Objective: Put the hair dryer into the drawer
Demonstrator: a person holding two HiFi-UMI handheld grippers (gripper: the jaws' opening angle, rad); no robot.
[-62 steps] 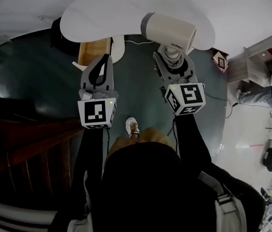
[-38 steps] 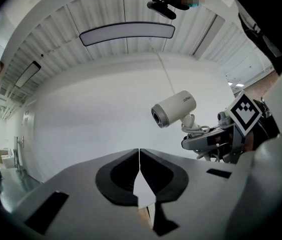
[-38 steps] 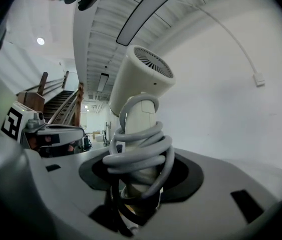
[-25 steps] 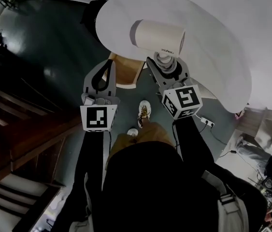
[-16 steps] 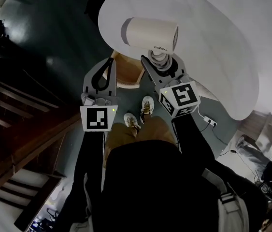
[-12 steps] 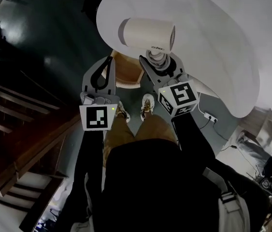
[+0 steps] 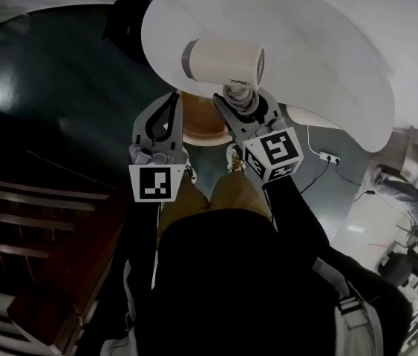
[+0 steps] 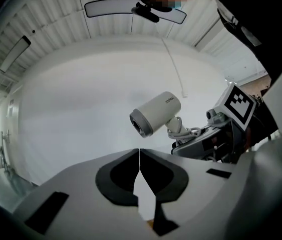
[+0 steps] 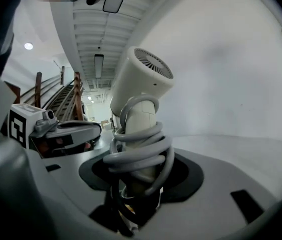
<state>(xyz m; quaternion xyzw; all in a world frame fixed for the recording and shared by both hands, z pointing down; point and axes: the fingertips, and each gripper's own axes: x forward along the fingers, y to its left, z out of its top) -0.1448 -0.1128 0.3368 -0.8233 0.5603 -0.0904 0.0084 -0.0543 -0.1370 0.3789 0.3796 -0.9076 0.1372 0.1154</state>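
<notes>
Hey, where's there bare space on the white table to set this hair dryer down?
The white table shows bare throughout: beyond the hair dryer and rightward to its far rim. It is crowded at the near edge, where the left gripper, the right gripper and the wooden drawer meet.

Round white tabletop (image 7: 327,58) above dark glossy floor (image 7: 53,102). Brown wooden stairs (image 7: 38,221) at left. White power strip (image 7: 329,156) with cable on floor, near table edge. Black bulky item (image 7: 123,24) beside table, unclear.
</notes>
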